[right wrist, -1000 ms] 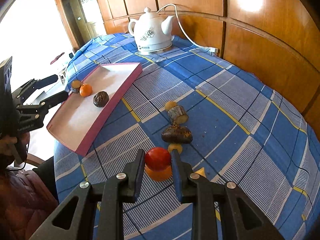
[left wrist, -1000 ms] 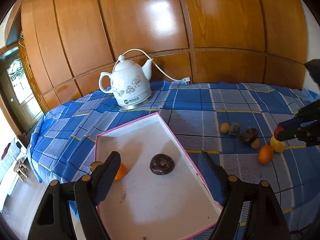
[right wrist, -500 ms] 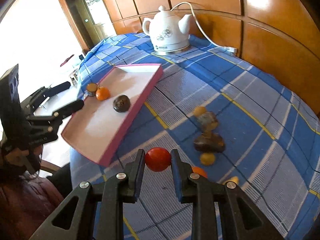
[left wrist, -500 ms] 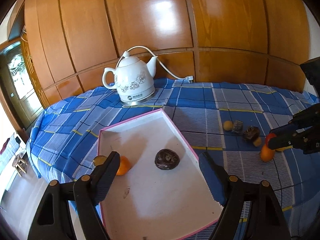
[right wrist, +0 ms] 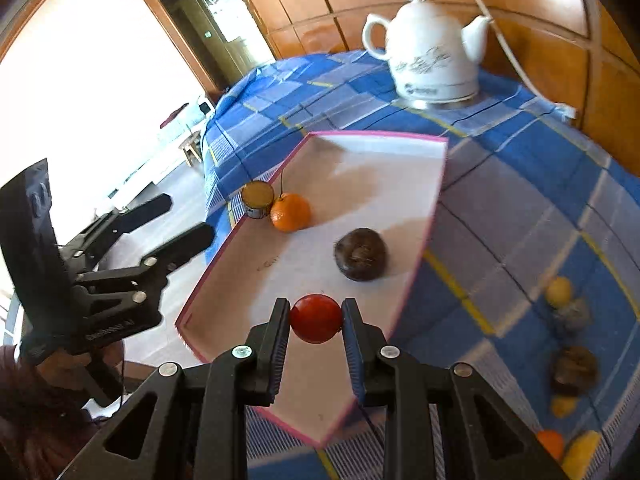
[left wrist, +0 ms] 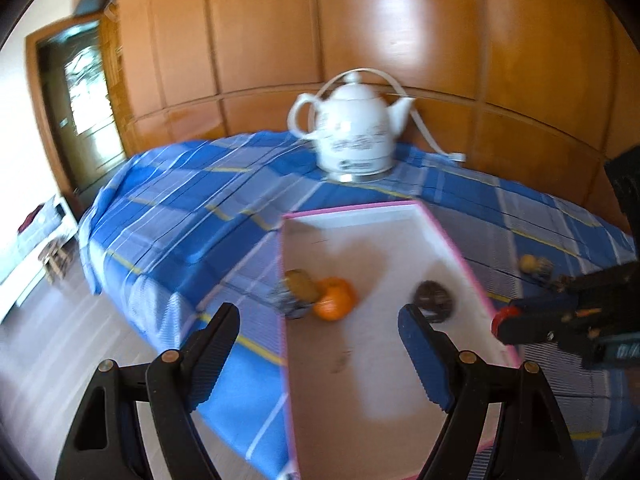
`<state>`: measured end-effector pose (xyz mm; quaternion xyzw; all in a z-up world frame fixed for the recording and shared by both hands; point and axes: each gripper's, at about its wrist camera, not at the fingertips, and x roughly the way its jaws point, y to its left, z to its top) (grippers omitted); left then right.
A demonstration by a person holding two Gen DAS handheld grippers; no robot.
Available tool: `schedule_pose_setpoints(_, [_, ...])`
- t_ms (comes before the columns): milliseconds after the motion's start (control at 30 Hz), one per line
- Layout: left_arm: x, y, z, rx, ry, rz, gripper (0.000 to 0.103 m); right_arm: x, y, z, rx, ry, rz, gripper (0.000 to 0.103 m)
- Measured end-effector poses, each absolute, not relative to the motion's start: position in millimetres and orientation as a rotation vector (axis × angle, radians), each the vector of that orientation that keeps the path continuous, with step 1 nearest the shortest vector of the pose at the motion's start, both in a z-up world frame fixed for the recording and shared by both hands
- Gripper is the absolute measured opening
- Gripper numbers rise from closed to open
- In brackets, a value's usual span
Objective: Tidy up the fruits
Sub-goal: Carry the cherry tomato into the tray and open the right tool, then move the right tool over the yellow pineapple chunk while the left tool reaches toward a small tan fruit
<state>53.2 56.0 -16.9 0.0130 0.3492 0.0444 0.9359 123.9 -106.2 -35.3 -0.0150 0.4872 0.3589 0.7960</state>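
We see the right hand-held gripper [right wrist: 316, 320] clamped on a red fruit [right wrist: 316, 319], above the near end of the pink-edged tray [right wrist: 436, 200]. The left hand-held gripper [left wrist: 318, 344] stands apart, empty, beside the tray.

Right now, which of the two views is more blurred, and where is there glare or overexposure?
Left wrist view: clearly more blurred, with the kettle and orange smeared, and glare on the wood panel. Right wrist view: mostly sharp on the red fruit and tray; the doorway side at left is overexposed to white, and the loose fruits at far right look soft.
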Motion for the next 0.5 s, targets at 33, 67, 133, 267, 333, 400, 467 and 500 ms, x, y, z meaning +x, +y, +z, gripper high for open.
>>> schedule_pose_setpoints(33, [53, 61, -18, 0.018, 0.719, 0.102, 0.082, 126, -101, -38, -0.037, 1.053, 0.769, 0.027])
schedule_pose_setpoints(67, [52, 66, -20, 0.010, 0.724, 0.113, 0.082, 127, -97, -42, -0.041, 1.061, 0.764, 0.028])
schedule_pose_setpoints(133, [51, 73, -24, -0.007, 0.737, 0.123, 0.082, 130, -91, -49, -0.050, 1.078, 0.746, 0.037])
schedule_pose_setpoints(267, [51, 75, -29, -0.017, 0.753, 0.121, 0.082, 130, -97, -47, -0.055, 1.062, 0.706, 0.039])
schedule_pose_setpoints(333, [51, 71, -30, -0.019, 0.757, 0.107, 0.082, 129, -107, -40, -0.048, 1.045, 0.686, 0.039])
schedule_pose_setpoints(400, [52, 66, -30, -0.014, 0.761, 0.093, 0.082, 127, -121, -34, -0.037, 1.029, 0.664, 0.039])
schedule_pose_setpoints(467, [53, 60, -30, -0.008, 0.764, 0.075, 0.082, 124, -136, -28, -0.034, 1.014, 0.632, 0.039])
schedule_pose_setpoints(500, [53, 55, -30, -0.002, 0.764, 0.062, 0.082, 123, -146, -25, -0.030, 1.008, 0.611, 0.039])
